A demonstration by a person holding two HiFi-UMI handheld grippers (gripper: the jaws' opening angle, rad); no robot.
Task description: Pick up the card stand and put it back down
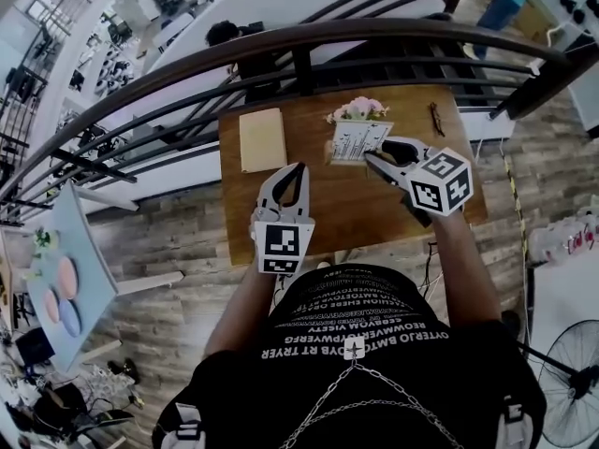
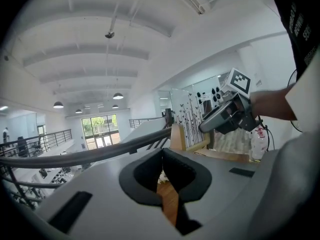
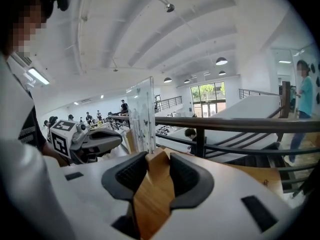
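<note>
the right gripper (image 3: 156, 160) is pinching the card stand (image 1: 358, 141) by its wooden base. its pads press on both sides of the block, while the clear sheet printed with butterflies rises in front of the jaws. gripping low on the base rather than on the thin sheet probably keeps the stand upright and spares the sheet from bending. the stand is over the far half of the wooden table (image 1: 374, 223), just in front of the small bunch of pink flowers (image 1: 358, 108). it looks to be clear of the tabletop, so the lifting half of the task seems to be under way and the setting down is not yet done.

the left gripper (image 1: 299, 168) has its jaws pressed together on nothing. it hovers over the near middle of the table, apart from the stand, where it won't get in the way. a tan pad (image 1: 262, 138) lies flat on the table's far left part, well clear of both grippers.
</note>
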